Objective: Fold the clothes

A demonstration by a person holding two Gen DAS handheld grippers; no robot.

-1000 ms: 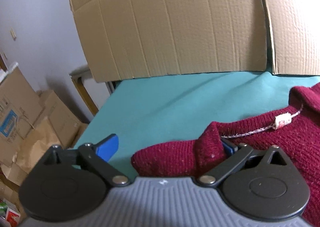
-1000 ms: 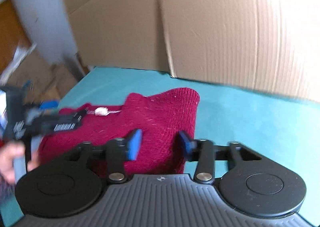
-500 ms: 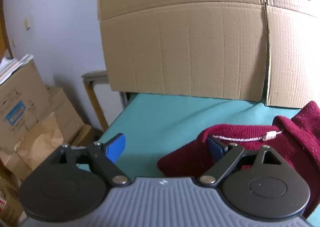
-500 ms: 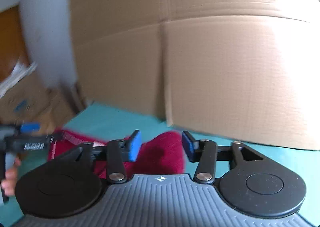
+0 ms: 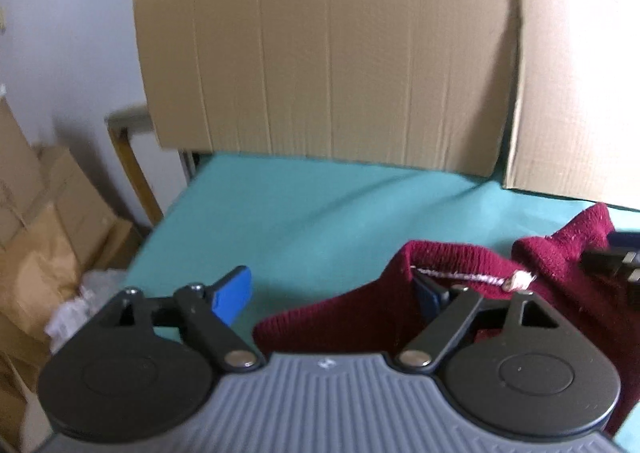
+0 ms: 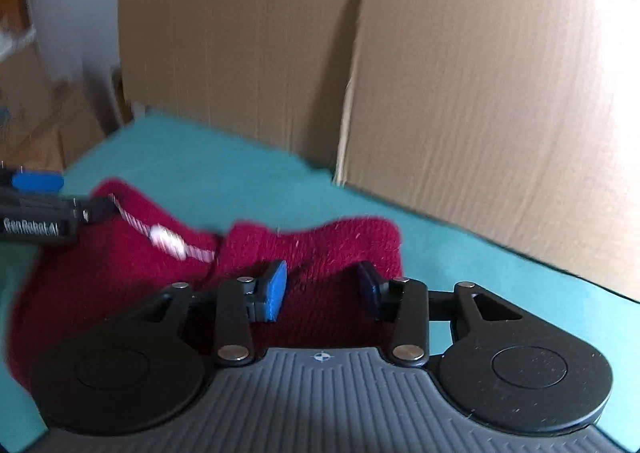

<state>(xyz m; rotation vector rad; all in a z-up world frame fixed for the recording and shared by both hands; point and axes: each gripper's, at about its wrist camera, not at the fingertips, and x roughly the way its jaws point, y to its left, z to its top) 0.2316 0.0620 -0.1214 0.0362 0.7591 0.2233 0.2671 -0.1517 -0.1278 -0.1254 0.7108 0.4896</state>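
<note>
So there's a dark red knitted sweater [image 5: 460,293] bunched up on a bench covered with a teal cloth [image 5: 320,213], and both grippers are right at it. From the left wrist view, the left gripper [image 5: 332,293] has its jaws spread wide and they're opening as we speak. Its left blue pad [image 5: 234,295] sits out over bare teal cloth, while the other pad is tucked in at the sweater's neckline, right under the collar edge. The knit lies partly between the jaws but the pads aren't squeezing it as far as I can see.

The right gripper [image 6: 322,289] is about half apart, with a fold of the red knit sitting between its two blue pads [image 6: 274,291]. Honestly I can't tell whether the pads are actually pressing on the wool or just bracketing it; the frame is a bit smeared.

There's a white and red twisted cord [image 6: 128,219] with a small white tag [image 6: 168,239] running along the collar, showing in both views. The right wrist view also catches the left gripper at the far left edge, up against the collar.

Behind the bench stands a big sheet of brown corrugated cardboard [image 5: 340,53], and off the left side there are cardboard boxes [image 5: 36,221] stacked on the floor.
</note>
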